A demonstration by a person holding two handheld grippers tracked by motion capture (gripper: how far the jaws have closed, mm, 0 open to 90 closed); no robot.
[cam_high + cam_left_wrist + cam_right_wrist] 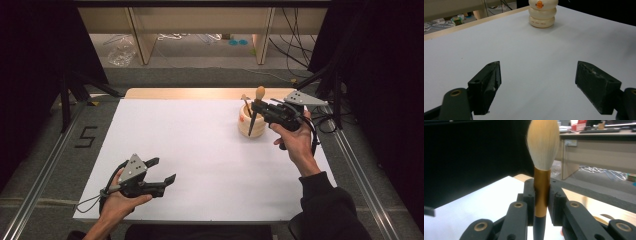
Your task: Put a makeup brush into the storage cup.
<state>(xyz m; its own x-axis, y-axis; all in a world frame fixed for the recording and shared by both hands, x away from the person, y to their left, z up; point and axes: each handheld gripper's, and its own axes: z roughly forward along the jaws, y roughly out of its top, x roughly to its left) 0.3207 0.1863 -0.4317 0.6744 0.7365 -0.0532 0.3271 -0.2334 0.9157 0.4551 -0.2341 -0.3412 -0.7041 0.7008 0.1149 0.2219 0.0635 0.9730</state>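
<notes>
While the right gripper (pixel 260 106) has its jaws clamped on the brush (pixel 541 173) at its gold ferrule, above the cream holder (pixel 251 125), keep it upright and clear the rim; the left gripper (pixel 164 171) waits wide open and empty over the surface (pixel 200 150).
</notes>
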